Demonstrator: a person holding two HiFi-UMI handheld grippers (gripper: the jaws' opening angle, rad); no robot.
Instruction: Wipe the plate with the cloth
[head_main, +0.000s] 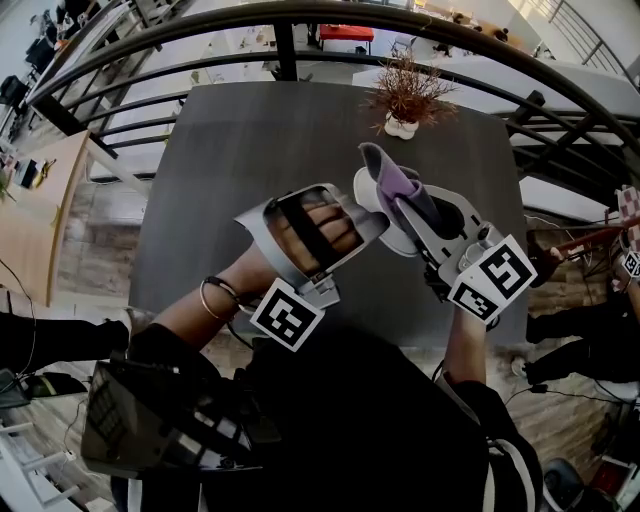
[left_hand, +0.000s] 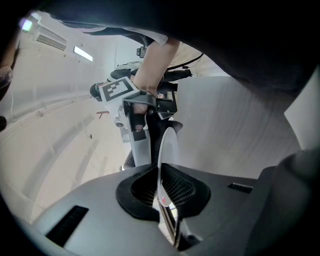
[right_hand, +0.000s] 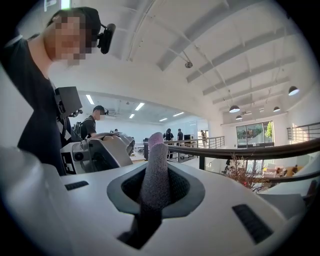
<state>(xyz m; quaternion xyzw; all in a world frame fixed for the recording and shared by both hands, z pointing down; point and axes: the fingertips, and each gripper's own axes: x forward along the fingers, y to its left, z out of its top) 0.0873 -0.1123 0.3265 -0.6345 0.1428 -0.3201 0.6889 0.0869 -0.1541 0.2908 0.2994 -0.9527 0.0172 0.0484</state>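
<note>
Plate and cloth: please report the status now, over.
Left tongs shut on plate rim, plate in the air. Right tongs shut on cloth, close to plate. Dried plant stands apart on table.

Open-plan office loft: black railing (right_hand: 250, 148), pendant lamps (right_hand: 234, 108), people (right_hand: 180, 135) standing beyond.

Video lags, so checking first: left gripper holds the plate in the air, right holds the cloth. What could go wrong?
1. The left gripper pinches the plate only at its rim, above the table; wiping pressure might lever it loose.
2. The right gripper holds the cloth as a narrow fold, so its hard tips could scrape the plate.
</note>
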